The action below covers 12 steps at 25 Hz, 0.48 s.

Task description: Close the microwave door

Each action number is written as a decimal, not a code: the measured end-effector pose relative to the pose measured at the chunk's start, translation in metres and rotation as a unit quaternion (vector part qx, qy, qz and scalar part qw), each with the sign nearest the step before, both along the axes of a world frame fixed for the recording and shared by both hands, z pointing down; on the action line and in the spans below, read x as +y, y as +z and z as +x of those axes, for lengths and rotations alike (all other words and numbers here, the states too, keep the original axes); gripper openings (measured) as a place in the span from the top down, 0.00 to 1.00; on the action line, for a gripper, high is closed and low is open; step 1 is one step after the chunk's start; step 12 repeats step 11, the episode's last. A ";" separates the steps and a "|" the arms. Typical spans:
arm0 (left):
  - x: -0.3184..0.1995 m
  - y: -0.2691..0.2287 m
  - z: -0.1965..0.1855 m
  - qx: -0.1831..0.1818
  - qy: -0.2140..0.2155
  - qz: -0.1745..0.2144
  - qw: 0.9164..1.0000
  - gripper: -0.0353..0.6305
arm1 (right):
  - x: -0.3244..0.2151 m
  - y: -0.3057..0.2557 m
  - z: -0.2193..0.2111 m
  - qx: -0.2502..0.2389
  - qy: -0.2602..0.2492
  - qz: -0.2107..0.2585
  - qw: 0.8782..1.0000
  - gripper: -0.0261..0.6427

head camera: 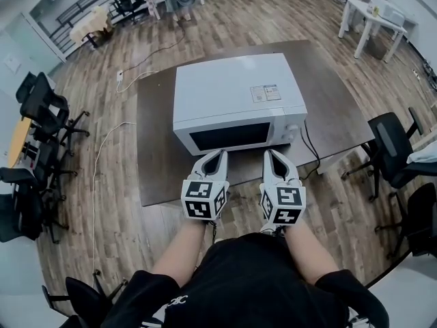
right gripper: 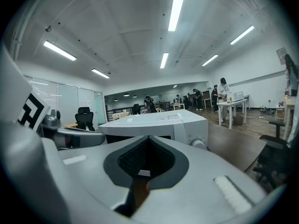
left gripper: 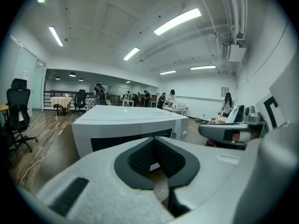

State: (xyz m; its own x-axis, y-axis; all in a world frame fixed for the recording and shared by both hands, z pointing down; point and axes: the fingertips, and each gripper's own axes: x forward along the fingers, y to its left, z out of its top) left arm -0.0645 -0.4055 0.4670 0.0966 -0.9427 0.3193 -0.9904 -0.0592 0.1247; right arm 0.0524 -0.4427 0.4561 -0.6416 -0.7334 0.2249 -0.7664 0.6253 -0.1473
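Here's the microwave point(head camera: 235, 94), a white box sitting square in the middle of the dark brown counter point(head camera: 158, 149), front facing the person. Its door point(head camera: 229, 137), the one with the dark window, lies flush with the front, closed. To the right of the window there's a round knob point(head camera: 293, 130), and a sticker point(head camera: 265, 93) sits on the top panel. A black power cord point(head camera: 311, 149) trails off the microwave's right side across the counter.

Both tools are up in front of that door, side by side and apart from one another, over the near edge of the counter. The left tool point(head camera: 222, 153) points at the left-hand half of the window, its jaws closed together tip to tip with nothing between them. The right tool point(head camera: 268, 153) points at the right end of the window, near the knob; its jaws meet at the tips too, nothing held. From each tool's own view the microwave front stands a little ahead of the tips, not touching.

Round about: a white cable point(head camera: 101, 157) snakes over the wooden floor on the left, black office chairs point(head camera: 41, 108) stand beyond it, another chair point(head camera: 389, 142) stands off to the right, and a white table point(head camera: 372, 16) is at the far right.
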 end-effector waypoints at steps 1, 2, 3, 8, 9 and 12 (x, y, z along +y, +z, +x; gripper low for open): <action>0.000 0.000 -0.001 0.000 0.001 0.001 1.000 0.93 | 0.000 0.000 -0.001 0.002 0.000 0.001 1.000 0.95; 0.000 0.000 -0.001 0.000 0.001 0.001 1.000 0.93 | 0.001 0.000 -0.001 0.004 0.000 0.002 1.000 0.95; 0.000 0.000 -0.001 0.000 0.002 0.001 1.000 0.93 | 0.001 0.000 -0.002 0.006 0.000 0.002 1.000 0.95; -0.001 -0.001 -0.002 0.001 0.002 0.003 1.000 0.93 | 0.001 -0.002 -0.004 0.012 0.002 0.003 1.000 0.95; -0.002 0.000 -0.002 -0.001 0.003 0.003 1.000 0.93 | 0.001 -0.001 -0.005 0.013 0.003 0.004 1.000 0.95; -0.003 0.002 -0.003 -0.005 0.005 0.001 1.000 0.93 | -0.001 0.000 -0.006 0.016 0.003 0.005 1.000 0.95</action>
